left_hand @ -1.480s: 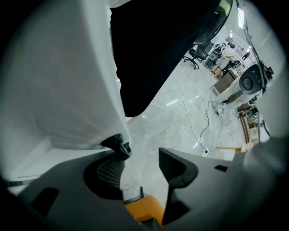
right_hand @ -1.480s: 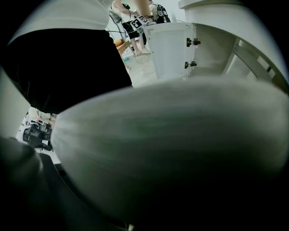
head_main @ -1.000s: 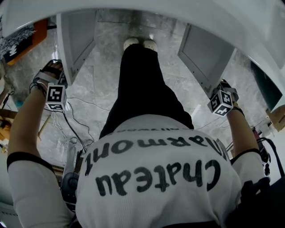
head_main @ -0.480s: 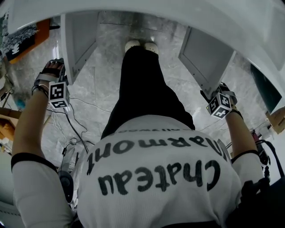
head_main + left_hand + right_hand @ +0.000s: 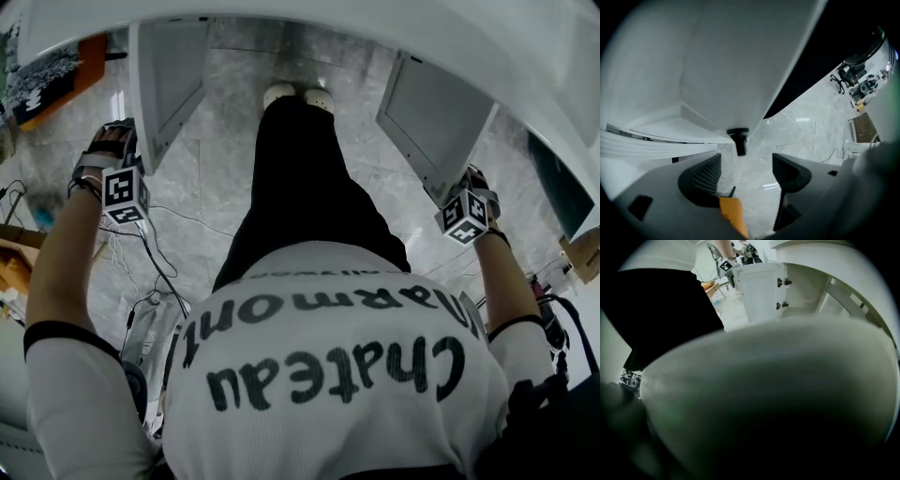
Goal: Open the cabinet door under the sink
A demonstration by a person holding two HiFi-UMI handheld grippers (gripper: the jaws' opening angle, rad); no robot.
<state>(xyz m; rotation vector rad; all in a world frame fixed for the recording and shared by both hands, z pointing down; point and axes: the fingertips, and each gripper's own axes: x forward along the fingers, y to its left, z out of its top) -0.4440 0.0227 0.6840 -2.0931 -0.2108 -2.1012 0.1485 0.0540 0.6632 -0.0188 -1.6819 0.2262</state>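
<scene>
Underfoot, pale grey marble-veined floor tiles (image 5: 211,178), glossy, with a bright streak of reflected ceiling light (image 5: 804,120). Thin black cables (image 5: 157,261) trailing over the tiles at the left. Orange-edged clutter (image 5: 82,64) in the upper left corner, a cardboard-brown box (image 5: 583,251) at the right edge. Far off, a dark office chair (image 5: 844,77).

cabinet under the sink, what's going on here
A person stands here, a gripper in each hand. The left door and right door are swung open. The left gripper has just been opening; its jaws stand apart with nothing between them, the door's black knob ahead. The right gripper has been opening too, by the right door; a pale blur fills its view, hiding the jaws.
</scene>
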